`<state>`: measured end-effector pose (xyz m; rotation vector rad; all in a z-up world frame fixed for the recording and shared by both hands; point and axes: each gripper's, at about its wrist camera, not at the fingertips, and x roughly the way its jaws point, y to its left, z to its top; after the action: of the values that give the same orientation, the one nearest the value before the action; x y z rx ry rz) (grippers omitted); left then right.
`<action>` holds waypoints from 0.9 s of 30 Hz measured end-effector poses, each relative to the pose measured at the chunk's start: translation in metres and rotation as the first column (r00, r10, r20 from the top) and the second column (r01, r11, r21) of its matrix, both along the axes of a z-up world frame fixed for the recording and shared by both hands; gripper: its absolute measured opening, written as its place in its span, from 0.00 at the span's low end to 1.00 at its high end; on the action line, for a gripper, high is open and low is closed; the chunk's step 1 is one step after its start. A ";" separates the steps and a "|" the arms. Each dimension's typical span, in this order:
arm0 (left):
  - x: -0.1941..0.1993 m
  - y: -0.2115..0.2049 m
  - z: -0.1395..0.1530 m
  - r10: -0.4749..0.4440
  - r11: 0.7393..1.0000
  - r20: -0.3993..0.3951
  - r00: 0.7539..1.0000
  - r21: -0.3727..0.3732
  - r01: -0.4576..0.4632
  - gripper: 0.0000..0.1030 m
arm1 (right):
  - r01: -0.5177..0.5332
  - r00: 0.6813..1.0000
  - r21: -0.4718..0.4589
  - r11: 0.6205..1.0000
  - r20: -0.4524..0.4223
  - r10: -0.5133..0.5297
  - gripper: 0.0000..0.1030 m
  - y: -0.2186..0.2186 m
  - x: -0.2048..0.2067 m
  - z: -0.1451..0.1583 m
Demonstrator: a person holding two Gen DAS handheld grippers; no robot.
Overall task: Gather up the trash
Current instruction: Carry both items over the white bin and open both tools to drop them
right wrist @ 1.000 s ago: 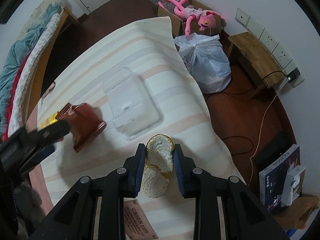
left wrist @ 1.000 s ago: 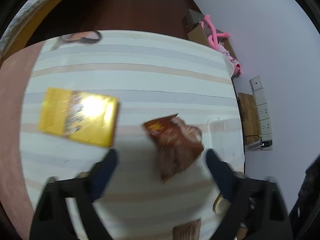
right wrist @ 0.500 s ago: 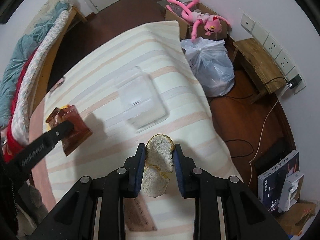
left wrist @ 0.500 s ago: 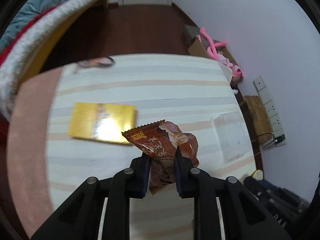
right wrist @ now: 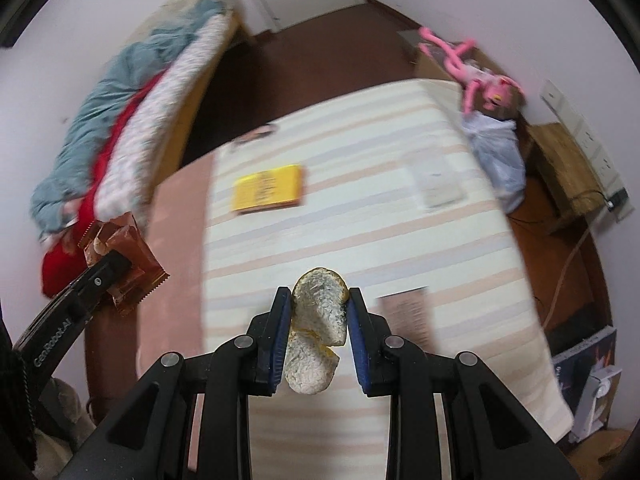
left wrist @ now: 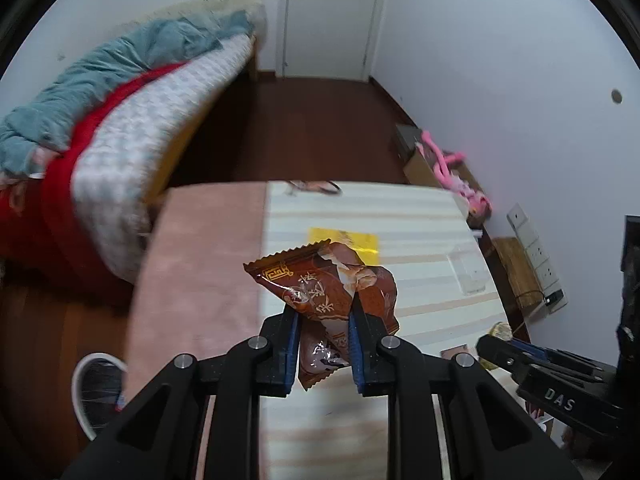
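Left wrist view showed the left gripper clamped on a crinkled brown foil snack wrapper, its jaws having closed from wide open a second before, when the wrapper lay flat on the striped cream tabletop. The wrapper now hung lifted clear of that surface, with a white wire-mesh waste bin visible on the floor at lower left. Further right, a flat yellow packet and a clear plastic tray remained on the tabletop. In the right wrist view, the right gripper stayed pinched on a pale, crusty bread piece, also raised. Both hands seemed loaded and ready for the bin; the packet still awaited collection.
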<state>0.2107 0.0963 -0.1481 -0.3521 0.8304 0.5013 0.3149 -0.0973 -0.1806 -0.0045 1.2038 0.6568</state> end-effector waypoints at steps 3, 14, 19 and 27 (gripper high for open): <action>-0.040 0.015 0.022 0.032 0.999 0.031 0.999 0.018 -0.032 0.17 | -0.052 0.999 0.030 0.998 0.015 0.051 0.28 0.025 -0.029 0.019; -0.197 0.100 0.031 0.245 0.969 0.018 0.969 0.030 -0.245 0.17 | -0.315 0.949 0.104 0.943 0.009 0.316 0.28 0.170 -0.164 0.044; -0.263 0.154 0.000 0.354 0.934 -0.037 0.935 -0.029 -0.355 0.17 | -0.422 0.905 0.079 0.903 -0.024 0.425 0.28 0.241 -0.217 0.019; -0.335 0.238 -0.103 0.428 0.845 -0.197 0.882 -0.261 -0.468 0.19 | -0.538 0.837 -0.048 0.841 -0.146 0.527 0.28 0.348 -0.276 -0.078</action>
<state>-0.1246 0.3344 -0.2512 -0.8174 0.9589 0.8461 0.0385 0.2504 -0.2589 -0.3934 1.3656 1.1067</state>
